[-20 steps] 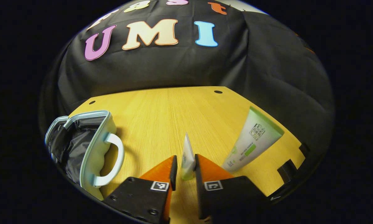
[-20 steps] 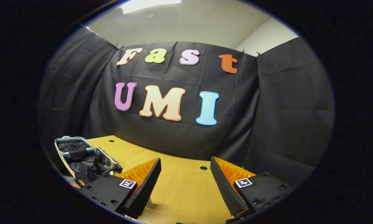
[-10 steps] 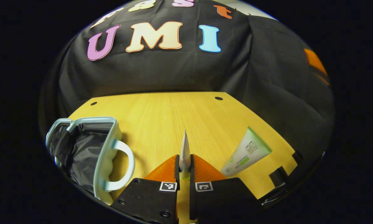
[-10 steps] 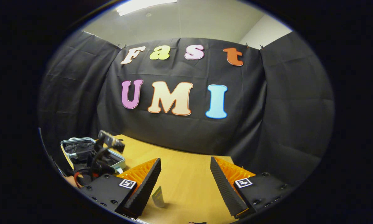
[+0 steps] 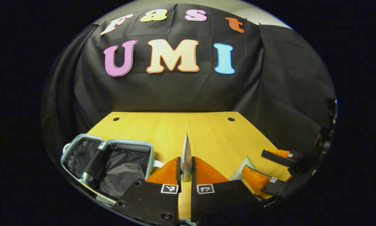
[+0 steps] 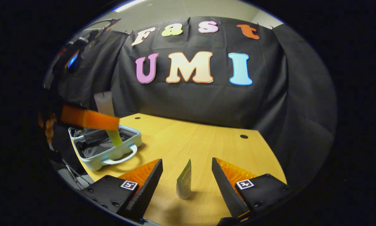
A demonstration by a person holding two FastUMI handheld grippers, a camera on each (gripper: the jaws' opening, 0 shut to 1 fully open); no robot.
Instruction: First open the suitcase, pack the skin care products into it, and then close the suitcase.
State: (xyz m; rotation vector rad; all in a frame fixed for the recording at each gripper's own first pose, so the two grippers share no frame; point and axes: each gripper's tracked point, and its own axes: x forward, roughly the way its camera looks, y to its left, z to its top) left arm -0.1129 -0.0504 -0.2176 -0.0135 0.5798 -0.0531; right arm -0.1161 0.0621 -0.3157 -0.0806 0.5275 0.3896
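Suitcase [image 5: 112, 163] lies open on the wooden table [image 5: 175, 128], and its dark lining is visible. The left gripper [image 5: 185, 166] has its jaws narrow and pressed on a tube [image 5: 185, 150], which it holds above the table, just beside the suitcase handle. In the right gripper view this same tube [image 6: 104, 105] hangs over the suitcase [image 6: 106, 146]. The right gripper [image 6: 187, 175] has wide jaws on both sides of a second tube [image 6: 184, 182], not touching it; this tube stands on the table, well apart from the suitcase.

The suitcase [image 6: 104, 147] lies open on the table's [image 6: 188, 141] left. A tube [image 6: 184, 180] stands right of it, nearer the front
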